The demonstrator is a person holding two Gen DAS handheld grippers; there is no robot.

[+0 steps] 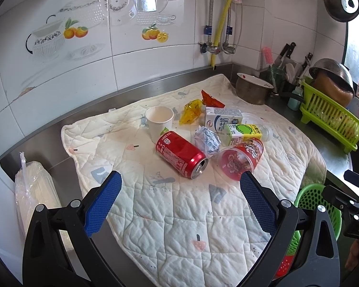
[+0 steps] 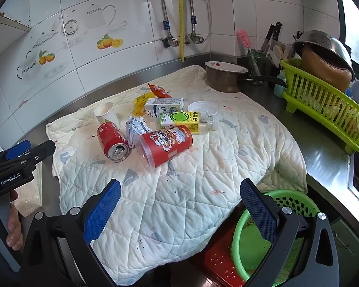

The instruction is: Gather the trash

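Trash lies on a quilted white mat [image 1: 179, 215] [image 2: 203, 167]: a red can [image 1: 180, 154] [image 2: 112, 142] on its side, a red plastic cup [image 1: 241, 157] [image 2: 166, 147] on its side, a crumpled paper ball [image 1: 207, 140] [image 2: 136, 128], a white paper cup [image 1: 159, 122] [image 2: 106, 114], a milk carton [image 1: 222, 118] [image 2: 164, 108], a yellow-green labelled bottle [image 1: 246, 132] [image 2: 186, 122], and yellow [image 1: 191, 112] and orange wrappers [image 1: 210, 99]. My left gripper [image 1: 180, 181] is open, short of the can. My right gripper [image 2: 179, 189] is open above the mat's near part.
A green perforated basket [image 2: 263, 234] [image 1: 316, 205] sits below the counter's front right edge over something red. A metal pot [image 2: 223, 77], a green dish rack [image 2: 323, 110] and knives stand at the right. A clear plastic bag [image 1: 33, 191] lies left of the mat.
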